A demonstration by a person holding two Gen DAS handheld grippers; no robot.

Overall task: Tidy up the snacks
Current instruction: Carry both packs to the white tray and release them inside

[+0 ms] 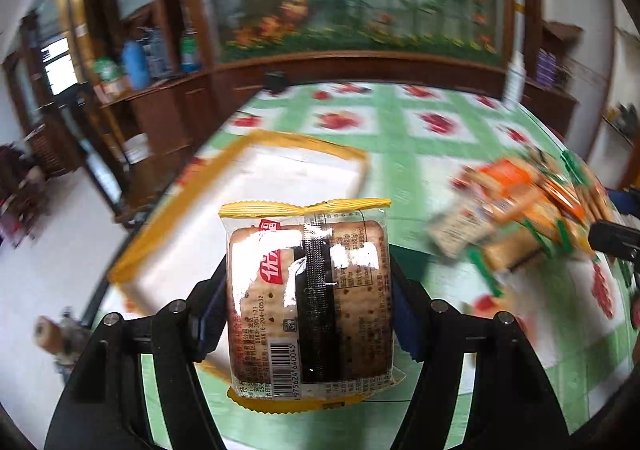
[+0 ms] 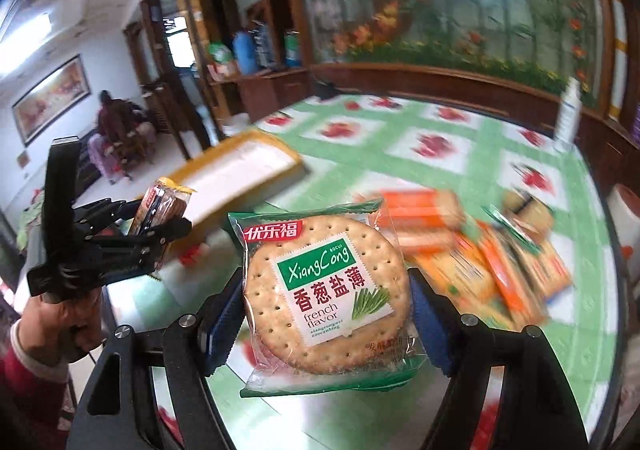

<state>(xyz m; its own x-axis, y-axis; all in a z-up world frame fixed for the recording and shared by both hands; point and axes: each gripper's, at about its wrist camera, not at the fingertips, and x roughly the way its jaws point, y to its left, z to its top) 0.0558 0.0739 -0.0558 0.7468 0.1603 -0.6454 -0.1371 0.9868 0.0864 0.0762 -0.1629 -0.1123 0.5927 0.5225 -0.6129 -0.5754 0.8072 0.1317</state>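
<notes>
My left gripper (image 1: 308,314) is shut on a yellow-edged cracker pack (image 1: 308,302), back side and barcode facing me, held above the near end of a white tray with a yellow rim (image 1: 304,141). My right gripper (image 2: 326,302) is shut on a green-edged round cracker pack (image 2: 326,290) marked XiangCong, held above the table. A pile of orange and green snack packs (image 2: 480,254) lies to the right; it also shows in the left wrist view (image 1: 520,209). The left gripper (image 2: 156,238) with its pack shows at left in the right wrist view, near the tray (image 2: 240,169).
The round table has a green-and-white cloth with red flowers (image 1: 400,121). A white bottle (image 2: 568,113) stands at its far right edge. Wooden cabinets (image 1: 152,109) and a floral panel stand behind. A person sits far left (image 2: 116,125).
</notes>
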